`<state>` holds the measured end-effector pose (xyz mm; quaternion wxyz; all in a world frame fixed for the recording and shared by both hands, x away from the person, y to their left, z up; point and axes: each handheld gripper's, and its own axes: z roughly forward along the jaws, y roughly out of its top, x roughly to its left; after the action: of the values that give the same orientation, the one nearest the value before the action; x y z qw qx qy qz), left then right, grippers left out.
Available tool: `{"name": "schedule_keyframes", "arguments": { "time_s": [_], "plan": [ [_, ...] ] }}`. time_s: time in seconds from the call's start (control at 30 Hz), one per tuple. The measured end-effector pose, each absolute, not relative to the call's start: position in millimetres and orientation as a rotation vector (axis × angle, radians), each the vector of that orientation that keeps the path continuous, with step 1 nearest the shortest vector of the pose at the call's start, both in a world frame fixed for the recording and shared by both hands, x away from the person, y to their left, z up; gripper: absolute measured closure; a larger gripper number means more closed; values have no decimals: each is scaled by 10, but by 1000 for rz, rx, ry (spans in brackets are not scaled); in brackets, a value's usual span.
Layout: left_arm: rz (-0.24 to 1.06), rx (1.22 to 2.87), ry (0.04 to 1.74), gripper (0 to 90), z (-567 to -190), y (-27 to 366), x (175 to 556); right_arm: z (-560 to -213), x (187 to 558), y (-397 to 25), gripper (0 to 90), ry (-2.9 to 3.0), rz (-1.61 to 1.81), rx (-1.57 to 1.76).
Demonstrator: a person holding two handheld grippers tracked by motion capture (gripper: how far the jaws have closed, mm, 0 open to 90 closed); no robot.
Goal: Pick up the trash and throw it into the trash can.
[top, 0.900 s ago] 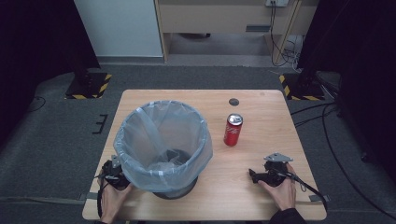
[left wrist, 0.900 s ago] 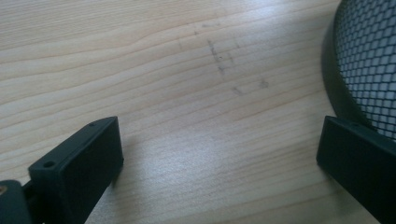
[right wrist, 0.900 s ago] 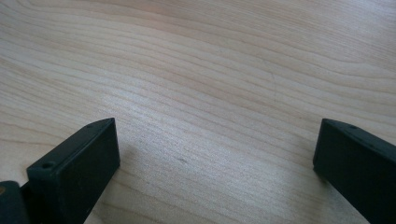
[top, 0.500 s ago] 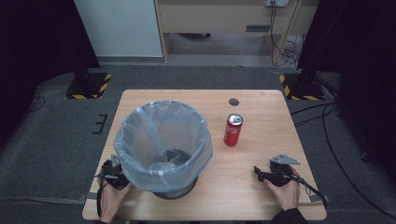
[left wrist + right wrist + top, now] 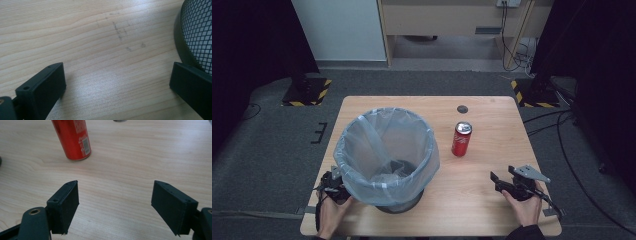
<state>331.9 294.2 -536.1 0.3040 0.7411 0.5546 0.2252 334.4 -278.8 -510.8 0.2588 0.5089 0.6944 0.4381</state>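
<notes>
A red drink can (image 5: 461, 139) (image 5: 72, 138) stands upright on the wooden table (image 5: 492, 120), right of a black mesh bin (image 5: 384, 160) (image 5: 197, 35) lined with a clear plastic bag. My right gripper (image 5: 498, 181) (image 5: 115, 205) rests near the table's front right, open, with bare wood between its jaws and the can ahead and to the left. My left gripper (image 5: 334, 182) (image 5: 117, 85) sits at the bin's left foot, open, its right jaw close against the bin's base. Part of it hides behind the bag in the high view.
A small dark round disc (image 5: 462, 109) lies on the table behind the can. The bin takes up the table's left half. Cables (image 5: 562, 130) trail over the grey floor to the right.
My right gripper has slid a little to the right and toward the front edge. The left gripper, can and bin have stayed put.
</notes>
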Motion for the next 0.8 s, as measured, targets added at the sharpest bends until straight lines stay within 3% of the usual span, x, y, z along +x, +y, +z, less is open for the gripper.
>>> {"name": "schedule_keyframes", "arguments": {
  "time_s": [0.8],
  "plan": [
    [600,1962,1475,0,-5362,2937,3320,-4576,3347,-2671,194,1726,1294,1266]
  ]
}}
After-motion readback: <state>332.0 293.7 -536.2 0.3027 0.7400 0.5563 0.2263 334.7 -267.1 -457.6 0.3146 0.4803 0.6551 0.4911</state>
